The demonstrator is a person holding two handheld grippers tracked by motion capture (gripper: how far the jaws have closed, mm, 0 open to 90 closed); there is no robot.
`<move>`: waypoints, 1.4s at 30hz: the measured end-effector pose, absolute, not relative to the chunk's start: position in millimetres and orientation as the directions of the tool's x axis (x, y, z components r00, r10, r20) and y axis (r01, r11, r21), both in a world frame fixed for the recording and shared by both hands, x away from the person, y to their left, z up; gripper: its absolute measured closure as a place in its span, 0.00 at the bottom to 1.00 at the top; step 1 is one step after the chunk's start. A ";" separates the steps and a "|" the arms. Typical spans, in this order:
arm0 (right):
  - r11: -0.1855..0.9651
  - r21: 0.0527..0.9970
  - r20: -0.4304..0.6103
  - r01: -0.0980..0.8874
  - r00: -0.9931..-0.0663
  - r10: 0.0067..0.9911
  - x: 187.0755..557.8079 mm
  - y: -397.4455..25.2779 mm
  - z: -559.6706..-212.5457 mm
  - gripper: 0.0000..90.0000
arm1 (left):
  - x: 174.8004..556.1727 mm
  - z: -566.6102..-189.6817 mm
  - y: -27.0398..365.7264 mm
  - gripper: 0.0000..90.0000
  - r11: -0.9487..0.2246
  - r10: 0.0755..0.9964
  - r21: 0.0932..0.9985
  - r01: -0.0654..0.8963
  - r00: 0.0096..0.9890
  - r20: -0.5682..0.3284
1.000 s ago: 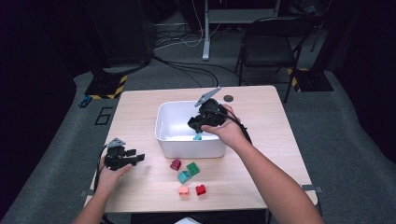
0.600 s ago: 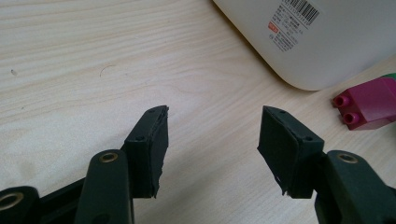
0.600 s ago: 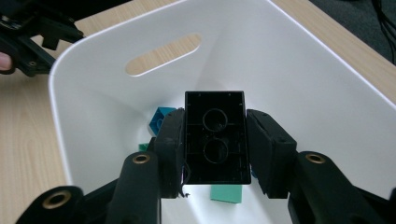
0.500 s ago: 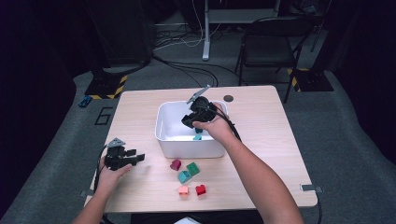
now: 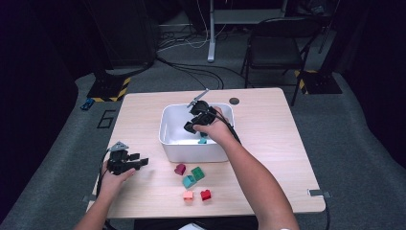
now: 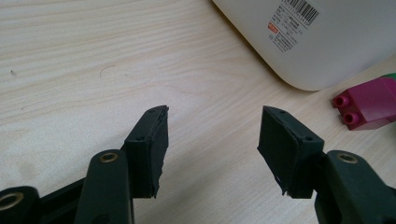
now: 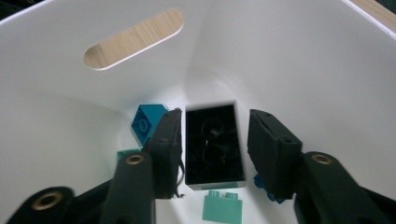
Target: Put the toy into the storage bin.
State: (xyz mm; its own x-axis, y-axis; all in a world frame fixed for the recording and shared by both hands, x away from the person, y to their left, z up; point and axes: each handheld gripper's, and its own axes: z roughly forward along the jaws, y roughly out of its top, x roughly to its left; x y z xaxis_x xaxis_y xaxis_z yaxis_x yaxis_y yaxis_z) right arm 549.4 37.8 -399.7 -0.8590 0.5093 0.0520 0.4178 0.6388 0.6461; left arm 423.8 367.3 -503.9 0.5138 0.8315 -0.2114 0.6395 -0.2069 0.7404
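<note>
My right gripper (image 5: 189, 127) reaches down into the white bin (image 5: 165, 125). In the right gripper view its jaws (image 7: 215, 117) stand open around a white brick (image 7: 215, 144) that shows its dark hollow underside, with a thin gap on each side. A teal-blue brick (image 7: 147, 122) and a mint brick (image 7: 223, 207) lie on the bin floor (image 7: 280, 56). My left gripper (image 5: 138, 163) rests on the table at the left, open with nothing between its jaws (image 6: 212, 135). It points toward the bin (image 6: 327, 46) and a maroon brick (image 6: 369, 102).
Several loose bricks lie on the table in front of the bin: maroon (image 5: 180, 168), green (image 5: 197, 173), teal (image 5: 188, 181), salmon (image 5: 188, 195) and red (image 5: 206, 194). A dark round grommet (image 5: 234, 101) sits behind the bin. A chair (image 5: 277, 48) stands beyond the table.
My right gripper has shifted a little left over the bin and dipped into it. The left gripper has stayed where it was.
</note>
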 end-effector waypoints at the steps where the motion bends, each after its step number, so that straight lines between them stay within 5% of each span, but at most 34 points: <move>1: 0.641 0.643 0.048 0.420 -0.857 0.513 549.4 38.0 -400.0 0.56 | 423.9 -504.0 367.3 0.47 -0.207 0.831 0.740 0.639 0.514 -0.211; 24: 0.618 0.705 -0.005 0.348 -0.869 0.495 498.1 -0.9 -340.7 0.53 | 421.7 -502.2 363.8 0.47 -0.221 0.832 0.740 0.635 0.519 -0.197; 42: 0.604 0.747 -0.046 0.279 -0.884 0.465 435.3 -34.7 -331.9 0.52 | 418.7 -498.7 361.5 0.47 -0.235 0.831 0.744 0.626 0.526 -0.180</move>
State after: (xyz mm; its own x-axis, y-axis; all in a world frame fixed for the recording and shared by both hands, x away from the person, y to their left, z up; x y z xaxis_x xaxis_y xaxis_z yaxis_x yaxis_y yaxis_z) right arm 435.3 -34.7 -331.9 -0.8840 0.4652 -0.0457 0.2793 0.6039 0.7465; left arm 418.7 361.5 -498.7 0.5262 0.8311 -0.1799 0.6258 -0.2352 0.7437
